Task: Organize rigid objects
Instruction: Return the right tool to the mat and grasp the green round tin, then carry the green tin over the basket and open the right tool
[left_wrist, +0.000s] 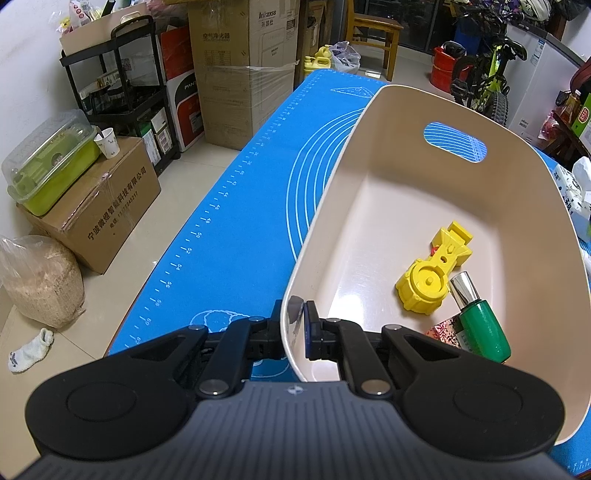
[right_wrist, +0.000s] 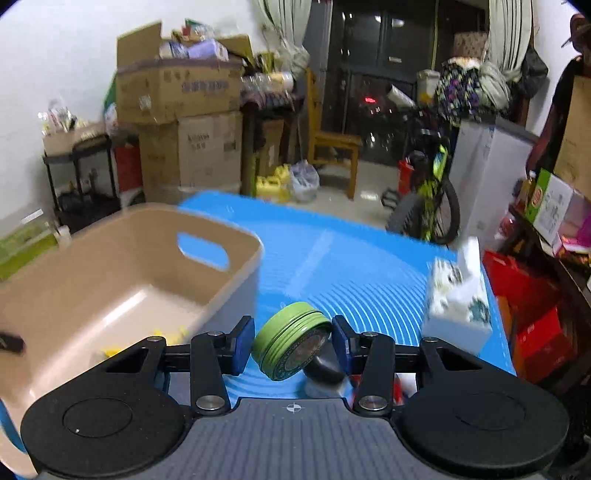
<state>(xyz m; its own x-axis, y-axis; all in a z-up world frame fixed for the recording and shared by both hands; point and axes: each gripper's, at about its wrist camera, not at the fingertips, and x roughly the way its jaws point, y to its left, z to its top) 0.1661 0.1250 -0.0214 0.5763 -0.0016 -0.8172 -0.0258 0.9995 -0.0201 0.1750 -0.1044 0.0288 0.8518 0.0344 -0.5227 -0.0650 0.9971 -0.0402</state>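
Left wrist view: left gripper (left_wrist: 300, 334) pinched tight on near rim of beige bin (left_wrist: 391, 92), prob. to steady it for loading. Inside: yellow toy (left_wrist: 432, 275), green bottle (left_wrist: 480, 325).
Right wrist view: right gripper (right_wrist: 293, 345) clamps green tin (right_wrist: 291, 341) tilted between pads, clear of mat, just right of bin – likely next in.
Surface: blue silicone mat (right_wrist: 351, 258), tissue box (right_wrist: 458, 295) at right edge.
Room: stacked cartons, bike, wooden chair; cluttered.

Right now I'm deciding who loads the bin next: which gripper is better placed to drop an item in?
Right. The right gripper already holds the green tin beside the bin, while the left gripper is clamped on the bin's rim, steadying it.
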